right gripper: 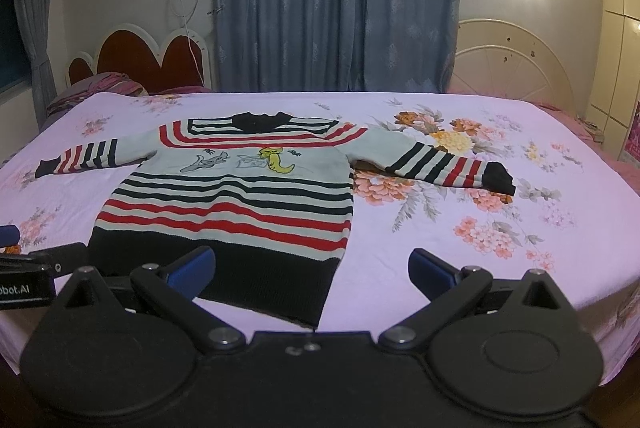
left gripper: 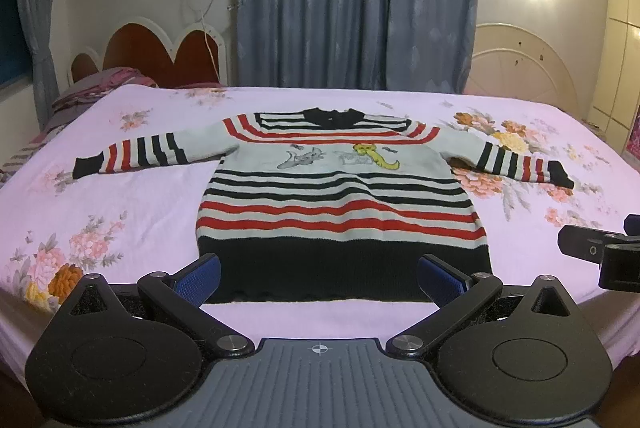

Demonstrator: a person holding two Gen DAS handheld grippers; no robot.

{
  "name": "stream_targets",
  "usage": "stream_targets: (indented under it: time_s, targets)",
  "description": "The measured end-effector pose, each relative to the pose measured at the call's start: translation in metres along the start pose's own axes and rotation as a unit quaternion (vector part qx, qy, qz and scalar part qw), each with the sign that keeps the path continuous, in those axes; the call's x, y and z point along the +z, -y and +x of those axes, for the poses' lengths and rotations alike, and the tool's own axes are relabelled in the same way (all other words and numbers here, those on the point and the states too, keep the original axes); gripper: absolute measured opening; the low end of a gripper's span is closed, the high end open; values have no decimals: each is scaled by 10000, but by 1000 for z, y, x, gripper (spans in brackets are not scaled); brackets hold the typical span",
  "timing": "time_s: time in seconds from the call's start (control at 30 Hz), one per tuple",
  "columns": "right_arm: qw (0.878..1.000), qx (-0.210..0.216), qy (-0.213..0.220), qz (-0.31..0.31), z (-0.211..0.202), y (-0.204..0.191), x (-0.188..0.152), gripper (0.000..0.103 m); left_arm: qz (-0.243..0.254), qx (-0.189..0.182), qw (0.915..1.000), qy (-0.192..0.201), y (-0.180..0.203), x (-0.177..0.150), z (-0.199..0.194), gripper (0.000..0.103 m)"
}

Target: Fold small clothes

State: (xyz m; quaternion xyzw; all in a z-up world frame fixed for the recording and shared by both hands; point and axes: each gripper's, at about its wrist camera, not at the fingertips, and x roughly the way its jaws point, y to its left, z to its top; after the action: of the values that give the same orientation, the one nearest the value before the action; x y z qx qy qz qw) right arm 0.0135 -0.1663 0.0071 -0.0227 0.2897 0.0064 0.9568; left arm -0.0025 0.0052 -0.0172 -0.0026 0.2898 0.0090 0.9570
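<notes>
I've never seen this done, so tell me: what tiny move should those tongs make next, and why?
Probably the right tongs should reach for the black-cuffed right sleeve. The striped red, black and white knitted sweater lies flat and unfolded on the pink floral bedsheet, sleeves spread, and both the right and left tongs hang open and empty near its hem.
</notes>
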Motion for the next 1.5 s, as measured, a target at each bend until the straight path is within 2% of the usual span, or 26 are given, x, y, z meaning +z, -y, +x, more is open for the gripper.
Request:
stream_targets:
  time_s: [0.7,0.9,0.97,1.1,1.27,1.37,1.4,1.5]
  targets:
    - [10000,-13,-6,4,0,-2,2,102,60,9,10000,-49,3,1,3,103]
    - [10000,-40,33,56,12,1,7,102,-36,-8,10000,52,-1,13,12,103]
    - [9999,-77,65,106,19,3,13,102,-187,-40,9998,63,-7,22,21,103]
    - [9996,-134,134,204,38,9,29,102,-337,-365,9988,17,-16,38,50,103]
    - [9991,-118,220,352,73,18,50,102,-338,-458,9982,166,-16,59,95,103]
    - [9975,-133,235,646,97,29,63,102,-504,-920,9945,-55,-22,75,133,103]
    - [9966,-181,244,763,106,34,67,101,-515,-909,9945,-22,-23,79,141,103]
    - [9944,-438,240,936,126,47,79,92,-254,-836,9962,-2,-22,97,166,103]
